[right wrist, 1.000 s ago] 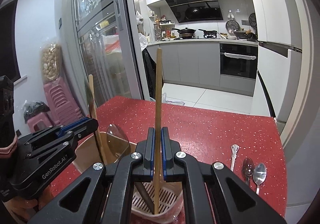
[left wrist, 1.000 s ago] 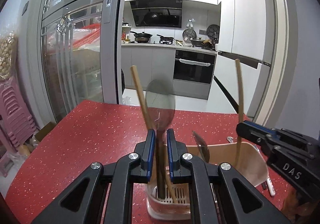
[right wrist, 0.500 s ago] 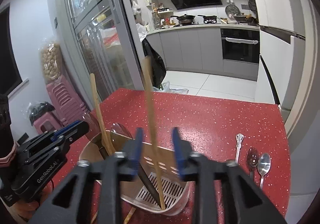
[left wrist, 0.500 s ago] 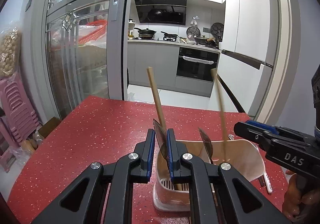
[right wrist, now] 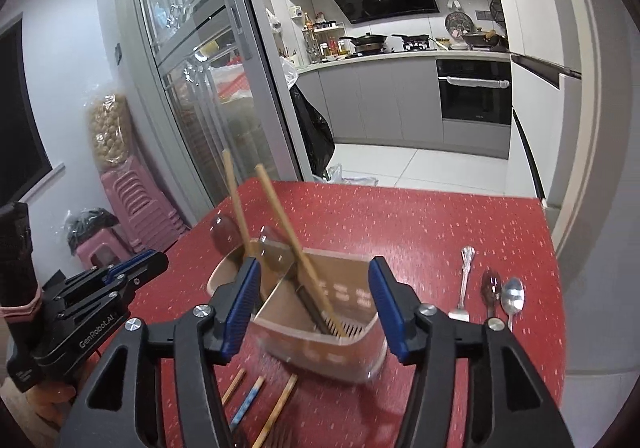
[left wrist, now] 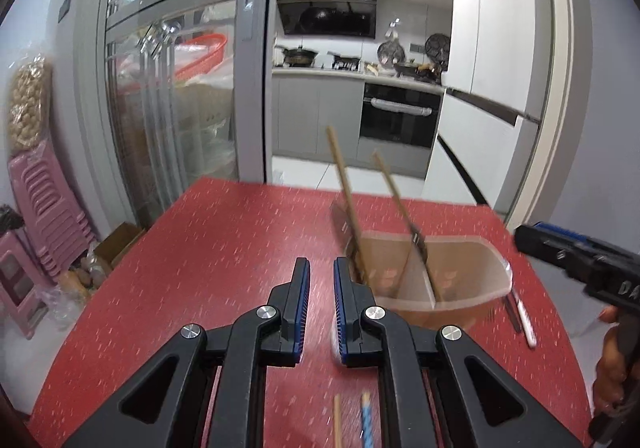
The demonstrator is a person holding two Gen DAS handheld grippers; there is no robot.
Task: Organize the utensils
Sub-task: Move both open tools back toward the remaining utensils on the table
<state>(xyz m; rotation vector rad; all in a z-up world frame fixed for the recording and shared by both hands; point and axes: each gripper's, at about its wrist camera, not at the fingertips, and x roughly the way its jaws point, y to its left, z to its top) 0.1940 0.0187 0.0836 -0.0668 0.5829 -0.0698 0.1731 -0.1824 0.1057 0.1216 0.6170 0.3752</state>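
A tan utensil holder (right wrist: 320, 312) with a divider stands on the red table (right wrist: 420, 224). Two wooden chopsticks (right wrist: 288, 232) and flat metal utensils lean in it. It also shows in the left wrist view (left wrist: 436, 280), with the chopsticks (left wrist: 396, 199). My right gripper (right wrist: 316, 308) is wide open just in front of the holder, empty. My left gripper (left wrist: 320, 304) stands left of the holder, jaws a narrow gap apart, holding nothing. Loose chopsticks (right wrist: 256, 396) lie on the table near me; they also show in the left wrist view (left wrist: 352, 420).
A fork (right wrist: 464, 280) and two spoons (right wrist: 504, 292) lie on the table right of the holder. A white-handled utensil (left wrist: 524, 320) lies beside the holder. Glass cabinet doors (left wrist: 168, 95) and pink stools (right wrist: 132, 203) stand past the table's left edge.
My right gripper opened wider and drew back; its chopstick now leans in the holder. My left gripper let go of the flat utensil and moved left and back from the holder.
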